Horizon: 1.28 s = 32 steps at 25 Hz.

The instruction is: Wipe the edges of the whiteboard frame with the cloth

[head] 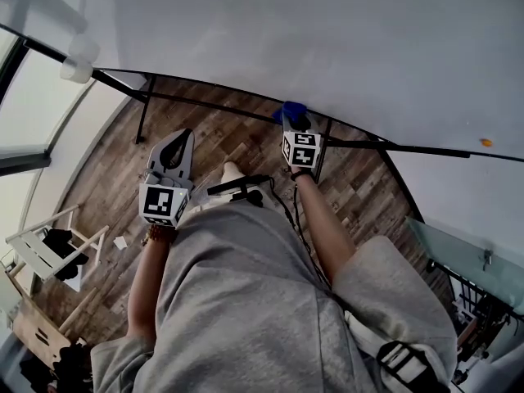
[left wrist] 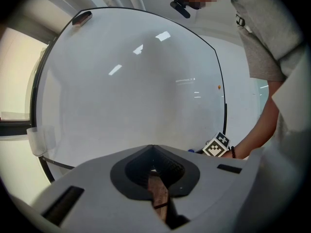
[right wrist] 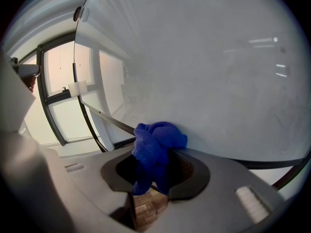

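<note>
The whiteboard (head: pixel 327 39) fills the upper head view, its thin black frame (head: pixel 213 105) running along the bottom edge. My right gripper (head: pixel 296 125) is shut on a bunched blue cloth (head: pixel 292 110) that presses against this lower frame. In the right gripper view the cloth (right wrist: pixel 155 144) bulges out of the jaws against the board just above the frame (right wrist: pixel 104 114). My left gripper (head: pixel 182 139) hangs lower left, away from the board, jaws together and holding nothing. In the left gripper view the left gripper (left wrist: pixel 153 152) faces the board, with the frame (left wrist: pixel 224 101) at its right side.
A black stand leg (head: pixel 143 113) drops from the frame to the wooden floor (head: pixel 106 178). A white block (head: pixel 78 70) is clipped at the board's lower left corner. A white rack (head: pixel 41 252) stands at left and a glass surface (head: pixel 458 252) at right. Windows lie left.
</note>
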Tool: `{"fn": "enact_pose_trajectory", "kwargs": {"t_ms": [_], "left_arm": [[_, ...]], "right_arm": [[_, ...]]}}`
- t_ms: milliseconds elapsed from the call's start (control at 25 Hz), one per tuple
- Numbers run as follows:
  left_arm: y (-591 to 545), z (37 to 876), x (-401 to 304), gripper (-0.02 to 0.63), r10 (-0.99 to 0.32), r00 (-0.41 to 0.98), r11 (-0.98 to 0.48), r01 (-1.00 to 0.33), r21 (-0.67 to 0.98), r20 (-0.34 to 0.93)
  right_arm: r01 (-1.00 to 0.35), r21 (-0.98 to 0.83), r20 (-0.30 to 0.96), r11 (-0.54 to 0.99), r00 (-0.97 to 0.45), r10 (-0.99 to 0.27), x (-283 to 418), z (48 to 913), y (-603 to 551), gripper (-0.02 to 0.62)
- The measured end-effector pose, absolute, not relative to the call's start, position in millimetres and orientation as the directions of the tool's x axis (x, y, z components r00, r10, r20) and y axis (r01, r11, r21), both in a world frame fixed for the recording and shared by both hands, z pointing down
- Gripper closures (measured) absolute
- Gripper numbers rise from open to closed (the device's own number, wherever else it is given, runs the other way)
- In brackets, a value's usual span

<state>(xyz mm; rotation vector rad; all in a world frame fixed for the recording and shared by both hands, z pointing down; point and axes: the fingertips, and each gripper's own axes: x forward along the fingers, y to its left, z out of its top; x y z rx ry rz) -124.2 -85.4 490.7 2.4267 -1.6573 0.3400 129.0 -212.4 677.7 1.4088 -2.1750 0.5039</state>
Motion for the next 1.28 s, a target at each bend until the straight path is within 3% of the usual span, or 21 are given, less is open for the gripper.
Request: {"fn": "enact_pose_trajectory", "kwargs": {"t_ms": [480,1280], "left_arm": [[-88,482,-191,0.597,-0.904,0.322,-0.332,-0.943,0.015,0.281],[-83,474,-238,0.597,-0.914,0.301,-0.309,-0.951,0.015,0.274]], "right_arm": [[-0.942,-0.021,0.6,0.336,-0.28,-0.749,104,677,-217,0.451],[-0.927,-0.017,0.615,0.374,-0.305,-0.728,43,679,-222,0.451]]}}
